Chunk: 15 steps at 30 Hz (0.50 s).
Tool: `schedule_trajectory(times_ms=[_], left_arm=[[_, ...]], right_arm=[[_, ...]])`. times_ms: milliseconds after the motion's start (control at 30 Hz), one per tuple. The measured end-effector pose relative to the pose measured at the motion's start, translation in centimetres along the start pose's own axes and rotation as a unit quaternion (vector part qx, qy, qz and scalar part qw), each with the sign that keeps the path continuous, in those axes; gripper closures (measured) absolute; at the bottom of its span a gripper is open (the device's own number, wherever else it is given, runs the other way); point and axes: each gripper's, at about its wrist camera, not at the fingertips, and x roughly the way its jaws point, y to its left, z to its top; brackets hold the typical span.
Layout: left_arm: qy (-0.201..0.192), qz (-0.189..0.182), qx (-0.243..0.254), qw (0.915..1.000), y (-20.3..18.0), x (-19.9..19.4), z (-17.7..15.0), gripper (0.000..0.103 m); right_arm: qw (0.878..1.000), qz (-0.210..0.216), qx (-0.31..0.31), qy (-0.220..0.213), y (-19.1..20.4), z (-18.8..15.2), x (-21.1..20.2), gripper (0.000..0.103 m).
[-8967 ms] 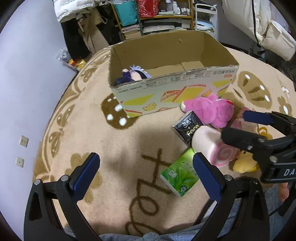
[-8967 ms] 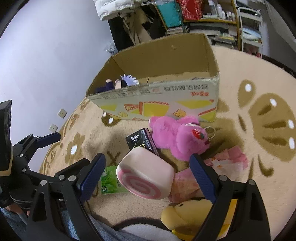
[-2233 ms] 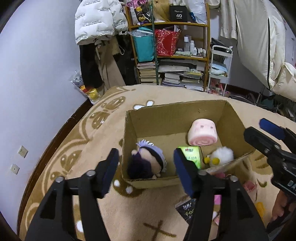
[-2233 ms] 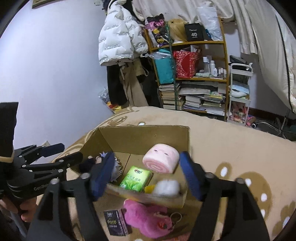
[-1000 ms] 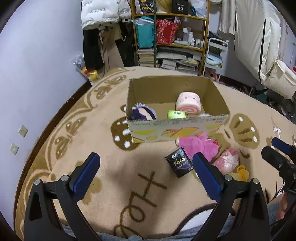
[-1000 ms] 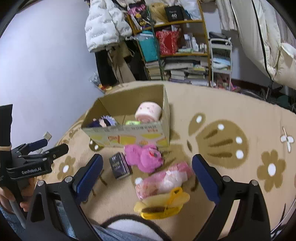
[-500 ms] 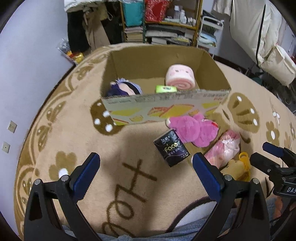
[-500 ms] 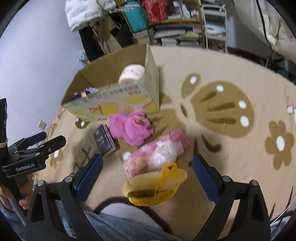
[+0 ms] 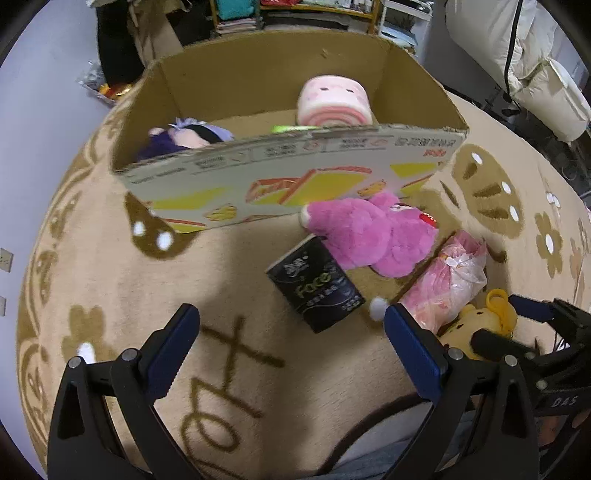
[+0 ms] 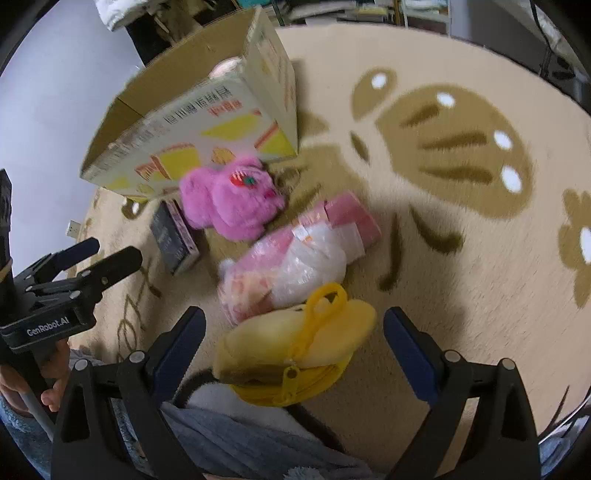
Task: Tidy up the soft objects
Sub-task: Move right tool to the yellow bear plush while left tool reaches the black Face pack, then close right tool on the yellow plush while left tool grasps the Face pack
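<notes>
A cardboard box (image 9: 288, 177) (image 10: 192, 122) stands on the rug, holding a pink roll plush (image 9: 332, 101), a dark-haired doll (image 9: 184, 138) and a green tissue pack (image 9: 291, 128). In front of it lie a pink plush (image 9: 373, 232) (image 10: 232, 195), a black tissue pack (image 9: 316, 284) (image 10: 173, 236), a pink bagged item (image 9: 450, 280) (image 10: 291, 258) and a yellow plush pouch (image 9: 480, 328) (image 10: 295, 350). My left gripper (image 9: 291, 354) is open, low over the rug just short of the black pack. My right gripper (image 10: 293, 350) is open, its fingers astride the yellow pouch.
The beige rug (image 10: 461, 221) with brown patterns stretches wide to the right. A shelf with books and bags (image 9: 314, 11) stands behind the box, with white bedding (image 9: 517, 55) at the far right. A person's hand (image 10: 22, 384) holds the left gripper's handle.
Both grippers have dropped lower and closer to the items on the rug. The right one has come down around the yellow pouch; the left one has neared the black pack.
</notes>
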Motion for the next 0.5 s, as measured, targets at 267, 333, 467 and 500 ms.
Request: schedule_trajectory(times_ms=[267, 333, 467, 500], left_arm=[[0.028, -0.010, -0.012, 0.9995, -0.3, 3.0, 1.0, 0.004], [0.035, -0.009, -0.015, 0.9992, -0.3, 3.8, 1.1, 0.004], [0.052, -0.005, -0.015, 0.9985, -0.4, 5.1, 1.1, 0.005], [0.054, -0.004, -0.015, 0.9984, -0.5, 5.3, 1.2, 0.006]], right_arm=[[0.999, 0.001, 0.004, 0.035, -0.1, 0.2, 2.0, 0.002], [0.999, 0.002, 0.005, 0.041, -0.2, 0.2, 2.4, 0.002], [0.999, -0.007, 0.004, 0.045, -0.1, 0.0, 2.9, 0.002], [0.999, -0.006, 0.004, 0.049, -0.1, 0.0, 3.0, 0.002]])
